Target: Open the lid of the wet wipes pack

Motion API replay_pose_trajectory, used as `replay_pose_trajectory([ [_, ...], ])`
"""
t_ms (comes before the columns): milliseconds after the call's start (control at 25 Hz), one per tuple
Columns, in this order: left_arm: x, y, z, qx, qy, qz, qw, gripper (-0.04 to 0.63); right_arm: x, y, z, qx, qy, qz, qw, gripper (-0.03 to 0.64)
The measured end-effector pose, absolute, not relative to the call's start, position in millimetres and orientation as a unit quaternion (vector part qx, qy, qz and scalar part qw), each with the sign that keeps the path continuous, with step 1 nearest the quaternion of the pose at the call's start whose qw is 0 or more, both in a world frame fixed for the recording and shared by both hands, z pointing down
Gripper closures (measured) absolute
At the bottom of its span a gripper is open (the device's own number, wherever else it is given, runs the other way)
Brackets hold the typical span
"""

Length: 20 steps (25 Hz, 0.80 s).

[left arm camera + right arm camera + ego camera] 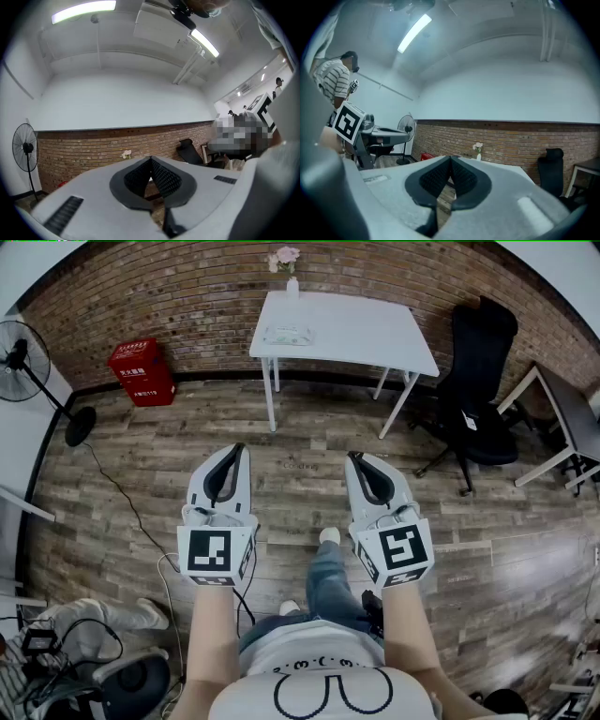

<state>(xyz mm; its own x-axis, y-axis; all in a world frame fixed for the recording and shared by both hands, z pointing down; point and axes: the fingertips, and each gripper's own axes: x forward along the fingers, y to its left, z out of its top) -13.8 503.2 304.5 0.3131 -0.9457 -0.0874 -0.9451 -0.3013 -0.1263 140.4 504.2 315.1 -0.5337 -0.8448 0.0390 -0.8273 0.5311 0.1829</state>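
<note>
The wet wipes pack point(288, 335) is a pale flat packet lying on the left part of a white table point(375, 338) across the room. Both grippers are held level in front of the person, well short of the table and over the wooden floor. The left gripper point(240, 448) is shut with nothing between its pads. The right gripper point(353, 457) is shut and empty too. In the left gripper view the left gripper point(151, 159) shows its ribbed pads meeting at the tip; the right gripper point(451, 158) looks the same in its own view. Neither gripper view shows the pack.
A small vase of flowers point(289, 268) stands at the table's far edge. A black office chair point(480, 371) sits right of the table, another desk point(572, 418) beyond it. A red box point(142, 371) and a floor fan point(23, 357) stand at the left. Another person point(335, 79) stands nearby.
</note>
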Motion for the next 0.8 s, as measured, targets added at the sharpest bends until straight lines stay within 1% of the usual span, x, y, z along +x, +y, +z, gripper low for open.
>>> replay_pose_trajectory([
  [360,-21,458,310,-0.799,0.596,-0.006,0.075,0.597,142,453,316,0.476,-0.875,-0.069,0.051,0.62],
  [520,-22,415,309,-0.794,0.604,-0.009,0.069,0.597,143,409,310,0.469,-0.881,-0.061,0.034,0.618],
  [800,-14,322,311,-0.784,0.618,-0.015,0.055,0.597,150,309,311,0.448,-0.891,-0.053,0.045,0.618],
])
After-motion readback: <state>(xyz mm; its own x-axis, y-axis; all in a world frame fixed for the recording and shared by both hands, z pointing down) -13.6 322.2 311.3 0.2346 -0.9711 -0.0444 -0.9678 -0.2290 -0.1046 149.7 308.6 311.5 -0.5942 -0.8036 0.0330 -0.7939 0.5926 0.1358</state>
